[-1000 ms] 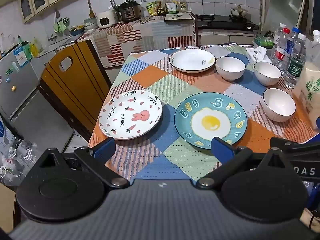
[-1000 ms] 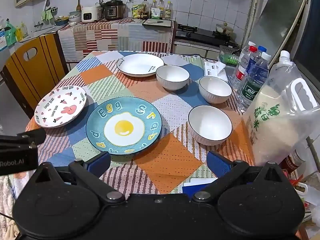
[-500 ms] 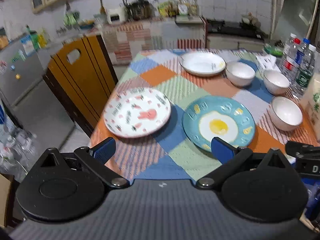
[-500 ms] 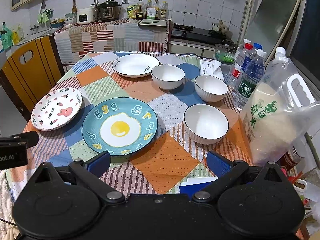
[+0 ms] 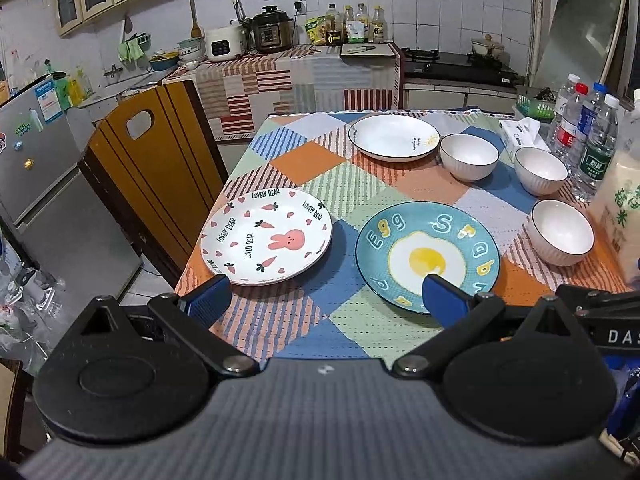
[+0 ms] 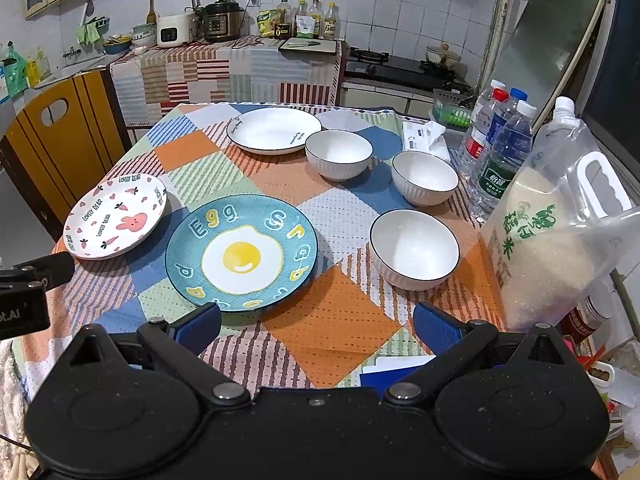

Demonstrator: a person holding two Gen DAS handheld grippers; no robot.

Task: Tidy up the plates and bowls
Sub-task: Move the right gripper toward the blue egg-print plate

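The left gripper (image 5: 326, 294) and right gripper (image 6: 318, 320) are both hanging wide apart, holding nothing. The egg plate (image 6: 241, 253) is sitting just ahead of the right jaws.

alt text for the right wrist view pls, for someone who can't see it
The open right gripper hovers over the near edge of a patchwork-cloth table, holding nothing. Ahead lie a blue egg plate, a bunny plate to its left, a white plate at the far end, and three white bowls along the right beside water bottles and a rice bag.
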